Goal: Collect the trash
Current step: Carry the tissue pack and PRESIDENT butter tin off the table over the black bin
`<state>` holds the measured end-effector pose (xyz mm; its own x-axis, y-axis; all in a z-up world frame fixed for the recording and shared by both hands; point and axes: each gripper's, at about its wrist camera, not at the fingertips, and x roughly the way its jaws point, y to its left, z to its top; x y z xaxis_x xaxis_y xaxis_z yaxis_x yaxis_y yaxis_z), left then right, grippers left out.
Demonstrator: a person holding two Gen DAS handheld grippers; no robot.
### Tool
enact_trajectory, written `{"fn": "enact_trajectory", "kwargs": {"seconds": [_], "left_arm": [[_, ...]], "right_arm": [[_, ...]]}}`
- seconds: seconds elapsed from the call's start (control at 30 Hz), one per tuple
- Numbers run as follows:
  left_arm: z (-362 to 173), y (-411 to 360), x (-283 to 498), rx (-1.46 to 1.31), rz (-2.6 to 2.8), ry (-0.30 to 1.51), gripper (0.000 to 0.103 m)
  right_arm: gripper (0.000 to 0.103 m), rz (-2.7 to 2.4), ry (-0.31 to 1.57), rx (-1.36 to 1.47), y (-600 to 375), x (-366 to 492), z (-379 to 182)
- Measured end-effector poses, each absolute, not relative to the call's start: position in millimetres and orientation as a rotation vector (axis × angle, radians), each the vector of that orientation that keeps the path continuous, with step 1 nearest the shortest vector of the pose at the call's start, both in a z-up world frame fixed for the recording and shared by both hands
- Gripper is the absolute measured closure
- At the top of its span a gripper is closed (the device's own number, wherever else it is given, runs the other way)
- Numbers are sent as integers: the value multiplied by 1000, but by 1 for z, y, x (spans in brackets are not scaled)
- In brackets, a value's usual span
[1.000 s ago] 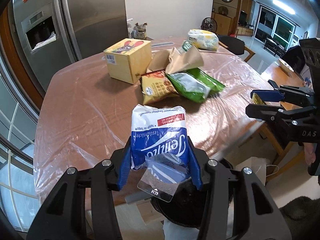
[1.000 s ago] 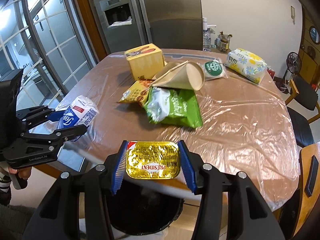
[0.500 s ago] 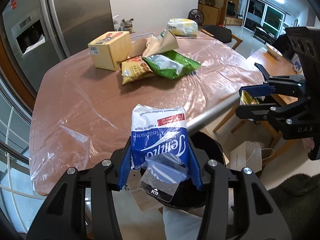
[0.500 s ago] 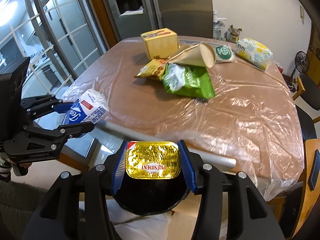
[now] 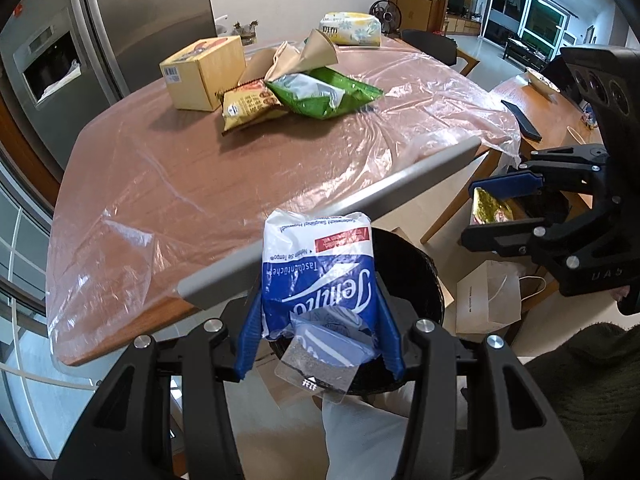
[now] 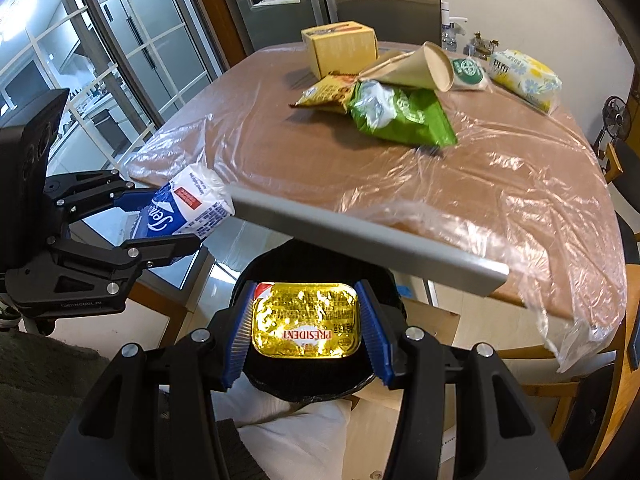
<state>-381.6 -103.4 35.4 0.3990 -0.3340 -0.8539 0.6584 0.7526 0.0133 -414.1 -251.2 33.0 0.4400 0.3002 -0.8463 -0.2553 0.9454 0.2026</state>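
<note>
The left hand-held gripper (image 5: pixel 320 320) tilts steeply downward just off the near edge of the tabletop (image 5: pixel 192 184), a brown wooden surface under a sheet of clear plastic film. Its blue-padded fingers (image 5: pixel 248 336) are drawn in narrow and press on both sides of a blue-and-white plastic pack of paper tissues (image 5: pixel 318 276), which stands up between them with a loose clear flap hanging at its lower end. Directly beneath the pack sits a round black trash bin (image 5: pixel 416 280) on the floor.

The right hand-held gripper (image 6: pixel 306 326) is pitched down at a similar angle, beside the left one and over the same bin (image 6: pixel 304 260). Its blue pads (image 6: pixel 374 332) are likewise nearly closed, clamped on the two short sides of a flat gold foil butter packet (image 6: pixel 305 325), held face-up above the bin's opening.

Further back on the tabletop lie a green crumpled snack bag (image 6: pixel 404 116), a yellow snack wrapper (image 6: pixel 324 94), a tan paper cone (image 6: pixel 412 68), a yellow cardboard box (image 6: pixel 340 48) and a soft yellow-flowered tissue pack (image 6: pixel 524 76), all well apart from both grippers.
</note>
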Motion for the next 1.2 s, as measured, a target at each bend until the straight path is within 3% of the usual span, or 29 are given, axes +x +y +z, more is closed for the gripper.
{"fn": "enact_trajectory", "kwargs": {"seconds": [1.2], "left_arm": [[-37, -112, -381, 425, -602, 1113, 53]], "right_arm": [[54, 150, 1223, -121, -223, -410, -46]]}}
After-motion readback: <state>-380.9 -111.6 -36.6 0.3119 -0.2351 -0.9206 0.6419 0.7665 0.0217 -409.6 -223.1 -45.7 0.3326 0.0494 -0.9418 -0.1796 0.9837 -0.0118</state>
